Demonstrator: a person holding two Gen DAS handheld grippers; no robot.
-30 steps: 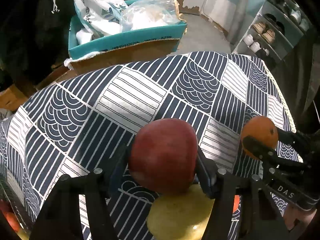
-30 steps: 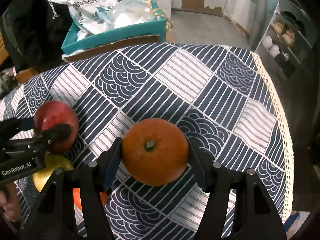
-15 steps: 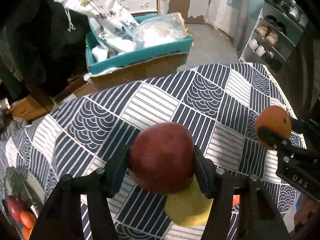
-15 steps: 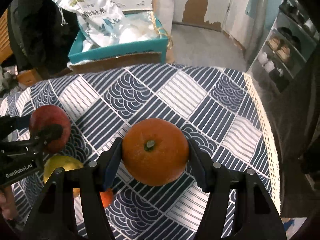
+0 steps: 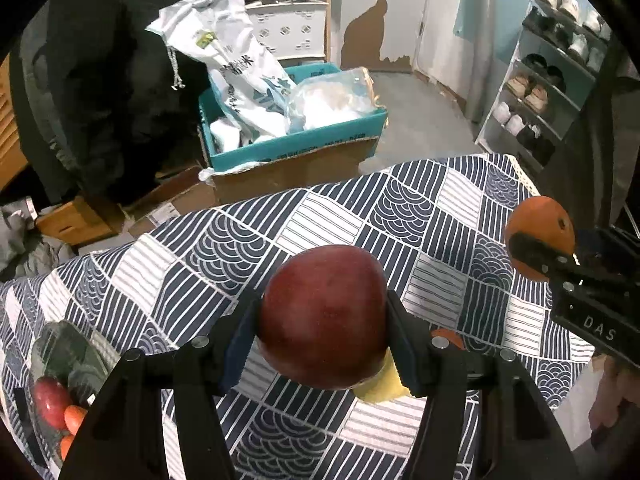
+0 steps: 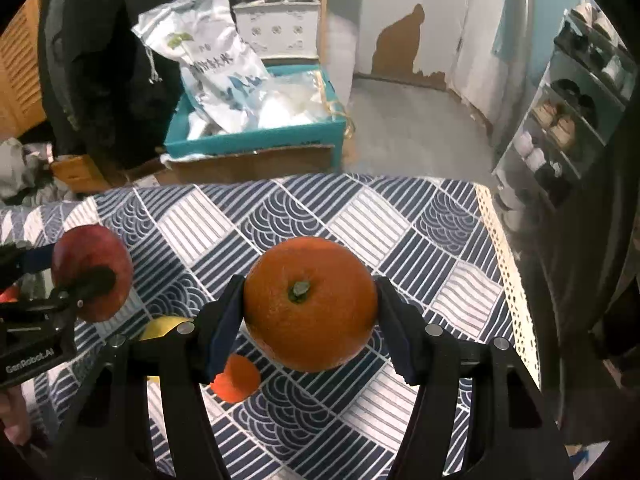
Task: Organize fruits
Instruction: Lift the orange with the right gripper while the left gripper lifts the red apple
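My left gripper [image 5: 322, 324] is shut on a red apple [image 5: 323, 316] and holds it above the patterned tablecloth [image 5: 352, 220]. My right gripper [image 6: 310, 308] is shut on an orange [image 6: 310, 304], also held above the cloth. Each shows in the other's view: the orange [image 5: 538, 236] at right, the apple [image 6: 92, 272] at left. A yellow fruit [image 5: 380, 388] lies on the cloth under the apple, partly hidden. A small orange fruit [image 6: 236, 378] lies beside it. A glass bowl [image 5: 64, 364] at the lower left holds a red apple and small oranges.
Beyond the table's far edge stands a teal cardboard box [image 5: 292, 140] with white bags. A shoe rack [image 5: 552, 80] stands at the right. The tablecloth's lace right edge [image 6: 504, 264] marks the table's side.
Both grippers have risen with their fruit, so more of the room and table shows. The bowl of fruit has come into the left wrist view at lower left.
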